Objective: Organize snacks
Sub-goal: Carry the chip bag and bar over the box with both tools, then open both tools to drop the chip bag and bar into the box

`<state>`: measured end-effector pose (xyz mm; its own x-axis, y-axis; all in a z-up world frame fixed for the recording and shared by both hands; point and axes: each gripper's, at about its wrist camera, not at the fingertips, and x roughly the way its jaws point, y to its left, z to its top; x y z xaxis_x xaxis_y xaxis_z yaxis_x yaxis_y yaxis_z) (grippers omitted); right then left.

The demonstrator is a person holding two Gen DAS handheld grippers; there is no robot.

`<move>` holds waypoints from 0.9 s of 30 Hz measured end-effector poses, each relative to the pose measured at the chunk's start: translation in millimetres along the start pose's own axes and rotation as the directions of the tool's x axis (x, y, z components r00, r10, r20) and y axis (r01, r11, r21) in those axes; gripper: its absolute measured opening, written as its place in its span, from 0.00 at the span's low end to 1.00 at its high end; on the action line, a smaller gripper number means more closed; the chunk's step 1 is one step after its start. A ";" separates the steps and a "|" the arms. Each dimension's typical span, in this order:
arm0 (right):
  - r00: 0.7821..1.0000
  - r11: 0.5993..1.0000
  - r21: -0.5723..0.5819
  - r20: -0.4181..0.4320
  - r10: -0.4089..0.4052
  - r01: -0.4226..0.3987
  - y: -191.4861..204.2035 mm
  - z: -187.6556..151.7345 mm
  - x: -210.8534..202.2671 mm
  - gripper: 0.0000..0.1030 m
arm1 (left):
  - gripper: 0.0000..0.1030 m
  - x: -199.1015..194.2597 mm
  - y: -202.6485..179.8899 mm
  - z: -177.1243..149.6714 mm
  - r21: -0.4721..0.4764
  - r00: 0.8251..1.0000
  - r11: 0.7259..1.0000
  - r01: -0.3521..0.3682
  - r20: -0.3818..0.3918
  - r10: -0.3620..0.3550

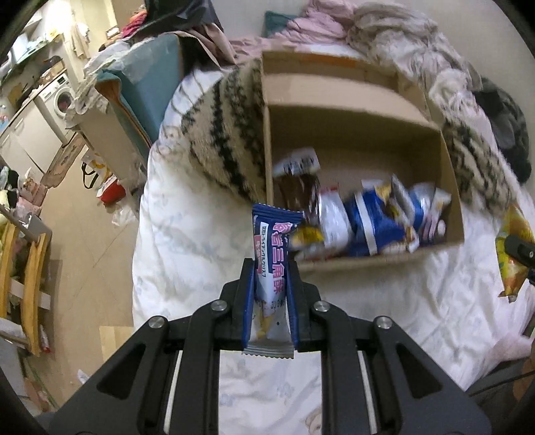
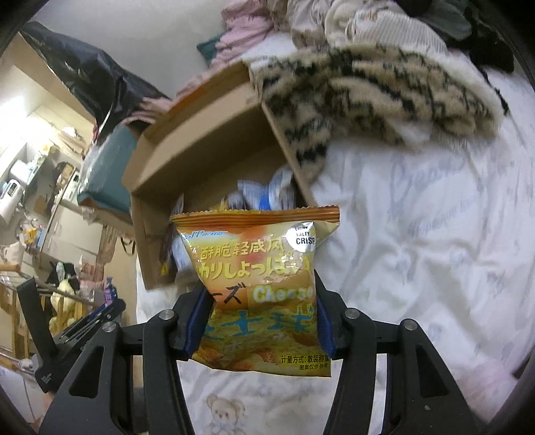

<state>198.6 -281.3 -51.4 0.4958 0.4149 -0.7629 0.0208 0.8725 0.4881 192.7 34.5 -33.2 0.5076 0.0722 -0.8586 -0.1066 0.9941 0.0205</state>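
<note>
My left gripper (image 1: 270,267) is shut on a blue and white snack packet (image 1: 272,247), held upright just short of the near left corner of a cardboard box (image 1: 354,117) on the bed. Several blue, white and brown snack packets (image 1: 364,217) lie in the box. My right gripper (image 2: 259,294) is shut on a yellow cheese crisp bag (image 2: 257,281), held in front of the same box (image 2: 200,140). That yellow bag also shows at the right edge of the left wrist view (image 1: 513,254).
The box sits on a white quilt (image 2: 418,234). A cream and black knitted blanket (image 1: 227,134) lies against both sides of the box. Piled clothes (image 1: 384,30) lie behind it. The floor and cluttered furniture (image 1: 50,110) are to the left.
</note>
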 end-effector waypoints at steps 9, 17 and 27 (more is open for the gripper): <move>0.999 0.999 -0.039 0.035 -0.011 0.012 9.0 31.7 18.9 0.55 | 0.14 18.6 -3.7 35.1 -0.025 0.998 0.998 0.054 0.035 -0.053; 0.999 0.992 -0.112 -0.007 -0.050 0.049 21.1 48.2 57.9 0.55 | 0.14 41.1 -37.0 56.5 0.021 0.994 0.995 0.102 0.030 -0.103; 0.995 0.975 -0.209 -0.047 -0.090 0.079 36.9 52.9 102.8 0.55 | 0.14 82.6 -72.7 63.5 0.066 0.997 0.995 0.070 -0.021 -0.069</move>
<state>296.3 -220.1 -89.3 0.4507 0.3460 -0.8229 -0.1221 0.9371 0.3271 296.7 -26.7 -73.1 0.4954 0.0019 -0.8686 -0.0144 0.9999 -0.0060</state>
